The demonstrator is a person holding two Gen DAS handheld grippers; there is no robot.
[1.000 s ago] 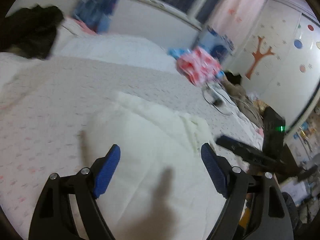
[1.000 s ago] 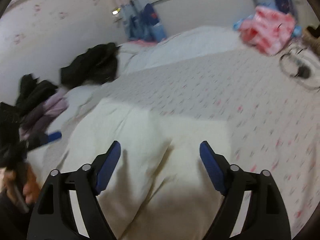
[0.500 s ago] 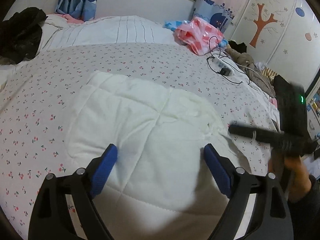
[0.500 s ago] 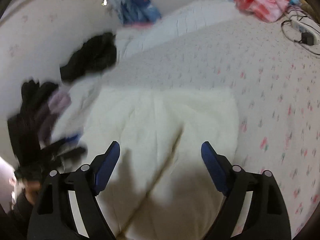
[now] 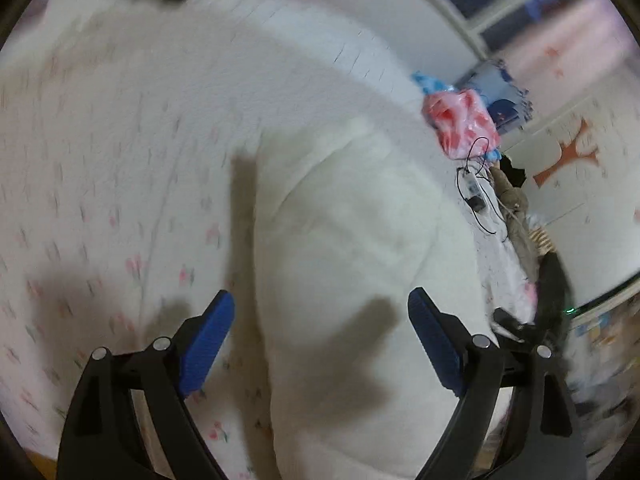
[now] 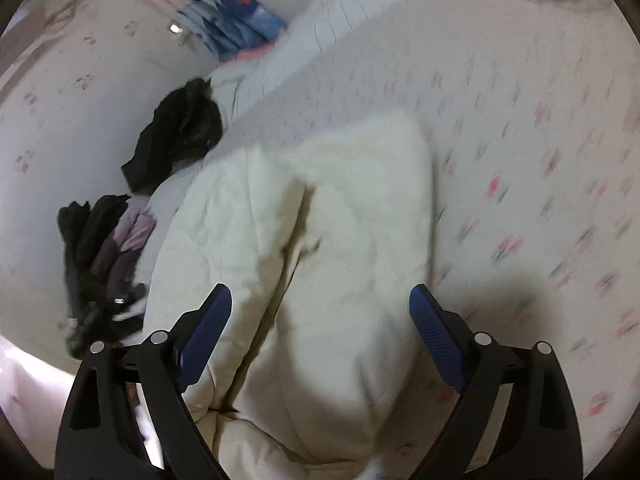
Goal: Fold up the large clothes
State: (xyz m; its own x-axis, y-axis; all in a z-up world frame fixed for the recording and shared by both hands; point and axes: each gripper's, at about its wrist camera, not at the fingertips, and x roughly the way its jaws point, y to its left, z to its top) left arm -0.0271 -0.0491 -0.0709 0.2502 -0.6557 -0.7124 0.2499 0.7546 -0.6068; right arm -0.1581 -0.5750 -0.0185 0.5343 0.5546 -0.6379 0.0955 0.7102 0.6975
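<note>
A cream quilted padded garment (image 5: 352, 248) lies folded on the flower-print bed sheet (image 5: 100, 168). My left gripper (image 5: 320, 336) hangs just above its near left part, jaws wide, nothing between the blue pads (image 5: 206, 338). In the right wrist view the same garment (image 6: 320, 240) shows a fold crease down its middle. My right gripper (image 6: 320, 336) hovers over the near end with its jaws opening, the cloth beneath them and not pinched. The other gripper shows as a dark blurred shape (image 5: 532, 320) at the right edge of the left wrist view.
A black garment (image 6: 180, 132) and a dark and purple pile of clothes (image 6: 104, 248) lie at the bed's left side. A pink bag (image 5: 460, 124) and a cable with a power strip (image 5: 476, 192) sit at the far right. A white pillow (image 6: 340, 12) lies at the head.
Both grippers have dropped closer to the cream garment and rolled, so the scene tilts. The left one shifted toward the garment's left edge. The right jaws stand a little wider.
</note>
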